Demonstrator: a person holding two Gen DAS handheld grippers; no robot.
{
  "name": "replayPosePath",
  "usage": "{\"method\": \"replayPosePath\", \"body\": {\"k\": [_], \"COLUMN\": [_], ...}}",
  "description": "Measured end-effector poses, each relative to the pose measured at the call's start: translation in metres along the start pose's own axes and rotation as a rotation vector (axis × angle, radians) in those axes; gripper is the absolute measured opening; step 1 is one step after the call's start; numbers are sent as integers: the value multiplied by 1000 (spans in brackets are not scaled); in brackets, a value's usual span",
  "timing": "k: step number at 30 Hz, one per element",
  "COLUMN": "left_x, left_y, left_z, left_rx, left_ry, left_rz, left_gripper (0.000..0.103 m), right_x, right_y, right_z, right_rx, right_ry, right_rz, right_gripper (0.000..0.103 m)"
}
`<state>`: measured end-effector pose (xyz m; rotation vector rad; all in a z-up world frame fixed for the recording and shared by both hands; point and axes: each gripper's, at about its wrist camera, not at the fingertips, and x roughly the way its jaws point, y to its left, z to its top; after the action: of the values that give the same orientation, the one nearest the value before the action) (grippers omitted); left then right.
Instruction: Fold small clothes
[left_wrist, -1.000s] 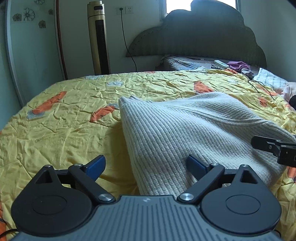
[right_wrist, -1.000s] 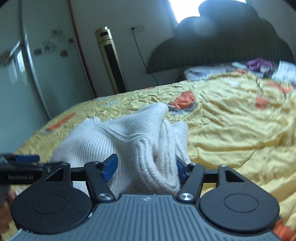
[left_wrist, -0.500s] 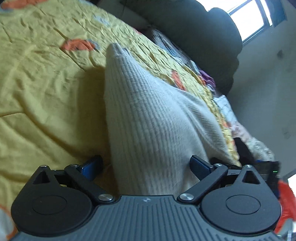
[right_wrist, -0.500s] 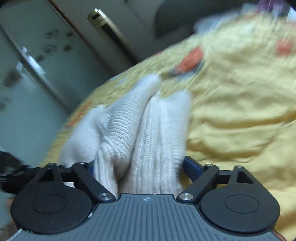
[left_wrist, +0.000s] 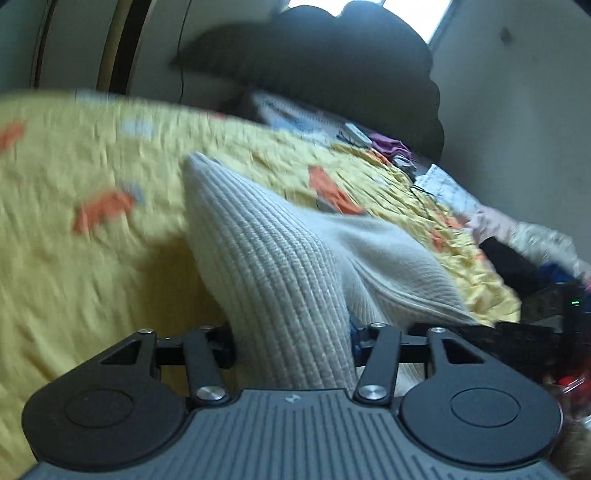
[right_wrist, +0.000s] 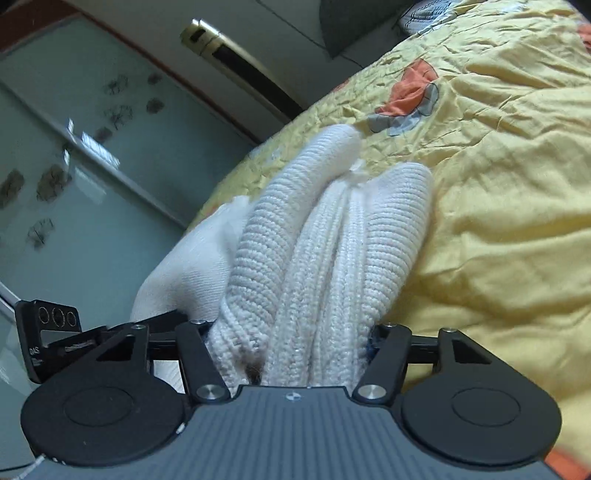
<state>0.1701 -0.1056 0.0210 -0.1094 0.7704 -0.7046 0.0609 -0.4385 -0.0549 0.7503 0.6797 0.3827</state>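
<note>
Gripping the cream ribbed sweater (left_wrist: 280, 280) at two places, both tools have their jaws closed on knit: the left gripper (left_wrist: 291, 341) pinches one thick ridge of fabric that rises straight out from between its jaws, and the right gripper (right_wrist: 291, 343) clamps a fatter bunch of several rolled folds (right_wrist: 325, 236). From the right wrist view the other tool shows just to the left, close by, with smoother cloth of the same sweater sagging between the two — so the garment seems lifted along one edge, its far part lying on the bed (left_wrist: 92, 266). The step in hand looks like the carry-over of a fold: one edge raised and ready to be laid across the rest. Past the sweater the yellow quilt (right_wrist: 498, 184) with orange patches spreads crumpled in every direction; the left view is blurred, so finer detail there cannot be told. Next, I judge, both tools should travel together, keeping the held edge taut and level, lower it onto the part that rests on the quilt, and only then let go — the bunched hold on the right risks leaving a lump unless it is smoothed. Farther off stand a dark headboard (left_wrist: 332, 74), some loose clothes (left_wrist: 391, 144) near it, and a tall tower fan (right_wrist: 240, 62) by the wall.
</note>
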Motion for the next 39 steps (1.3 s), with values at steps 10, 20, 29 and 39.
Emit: {"method": "replayPosePath", "body": {"k": [10, 20, 29, 39], "left_x": [-32, -59, -66, -74], "left_y": [21, 4, -14, -27], "left_z": [-24, -66, -78, -87], "left_rx": [-82, -34, 21, 43], "left_ry": [-3, -37, -70, -86], "left_rz": [54, 240, 342, 399], "left_gripper": [63, 63, 73, 74], "right_x": [10, -5, -13, -22], "right_y": [5, 44, 85, 83], "right_z": [-12, -51, -80, -92], "right_rx": [38, -167, -338, -197], "right_ry": [-51, -31, -104, -152], "right_rz": [-64, -220, -421, -455], "right_gripper": [69, 82, 89, 94]}}
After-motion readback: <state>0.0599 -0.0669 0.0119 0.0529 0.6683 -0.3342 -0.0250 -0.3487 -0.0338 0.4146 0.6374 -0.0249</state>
